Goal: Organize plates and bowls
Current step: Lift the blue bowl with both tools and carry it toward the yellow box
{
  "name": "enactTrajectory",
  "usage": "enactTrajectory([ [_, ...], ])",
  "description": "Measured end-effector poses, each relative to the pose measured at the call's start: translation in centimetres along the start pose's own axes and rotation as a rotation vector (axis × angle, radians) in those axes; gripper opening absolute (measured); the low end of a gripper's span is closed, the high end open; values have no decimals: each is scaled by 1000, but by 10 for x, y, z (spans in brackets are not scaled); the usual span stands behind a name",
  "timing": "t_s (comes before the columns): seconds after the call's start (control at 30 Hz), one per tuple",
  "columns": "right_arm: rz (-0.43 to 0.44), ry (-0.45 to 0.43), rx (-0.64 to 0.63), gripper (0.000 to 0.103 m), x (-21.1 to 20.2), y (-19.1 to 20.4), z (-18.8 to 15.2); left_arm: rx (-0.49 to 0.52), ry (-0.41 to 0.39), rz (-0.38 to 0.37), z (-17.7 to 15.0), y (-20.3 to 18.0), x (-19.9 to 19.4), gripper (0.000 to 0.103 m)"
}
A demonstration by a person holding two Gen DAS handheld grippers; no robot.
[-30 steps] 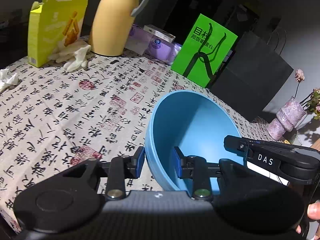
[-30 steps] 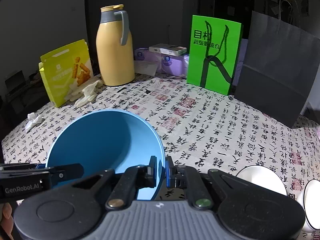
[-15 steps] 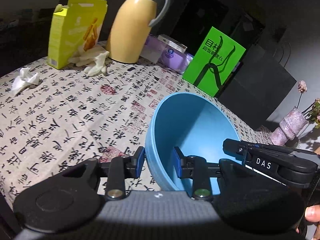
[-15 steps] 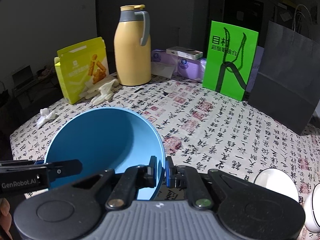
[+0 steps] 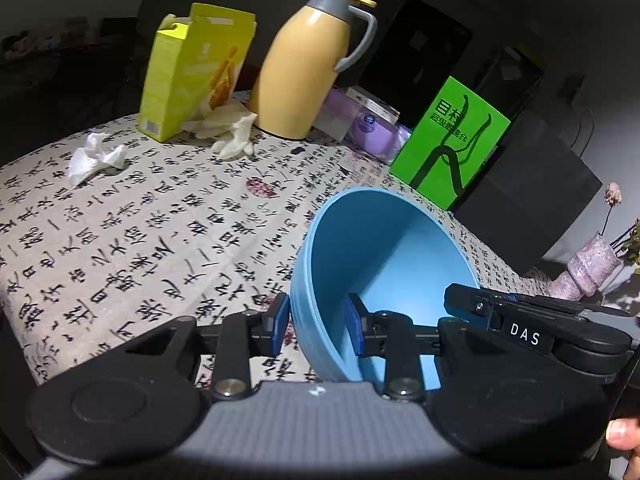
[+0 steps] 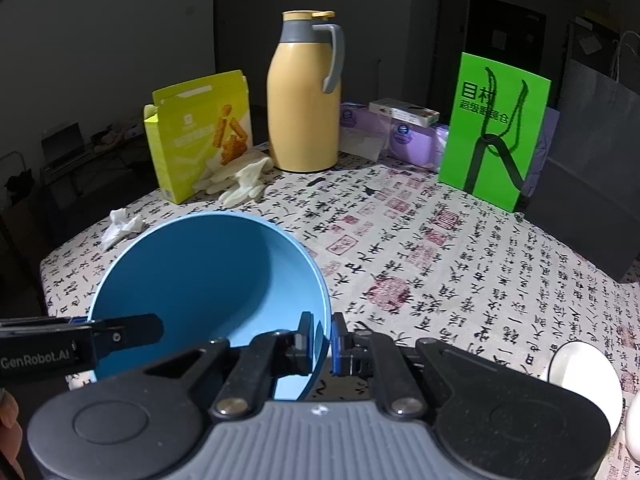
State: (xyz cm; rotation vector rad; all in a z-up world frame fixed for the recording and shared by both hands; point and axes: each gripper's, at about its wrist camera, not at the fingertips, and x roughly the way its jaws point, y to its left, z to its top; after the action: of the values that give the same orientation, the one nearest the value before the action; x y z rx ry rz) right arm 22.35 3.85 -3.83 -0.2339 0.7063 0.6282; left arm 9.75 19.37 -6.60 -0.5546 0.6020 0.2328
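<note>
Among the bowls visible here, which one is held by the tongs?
The blue bowl: both tongs grip its rim, right tongs and left tongs. The white bowl sits untouched on the tablecloth at the lower right.

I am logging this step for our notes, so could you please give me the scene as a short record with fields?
surface: table under a calligraphy-print cloth
held item: blue bowl, tilted, clear of the cloth
left hand-held gripper: one pad inside the bowl wall, one outside
right hand-held gripper: shut on the opposite rim
other dishes: white bowl at the near right
back of table: yellow thermos, yellow snack box, green bag, black bag
loose items: white gloves, crumpled tissue
</note>
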Motion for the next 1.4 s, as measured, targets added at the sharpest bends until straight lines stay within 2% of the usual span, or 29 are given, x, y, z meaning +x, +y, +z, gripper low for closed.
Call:
enactTrajectory([
  [0.87, 66, 65, -52, 9, 29, 69, -12, -107, -5, 49, -10, 73, -21, 31],
  [1.4, 84, 107, -60, 9, 48, 88, -20, -143, 8, 70, -16, 96, -21, 31],
])
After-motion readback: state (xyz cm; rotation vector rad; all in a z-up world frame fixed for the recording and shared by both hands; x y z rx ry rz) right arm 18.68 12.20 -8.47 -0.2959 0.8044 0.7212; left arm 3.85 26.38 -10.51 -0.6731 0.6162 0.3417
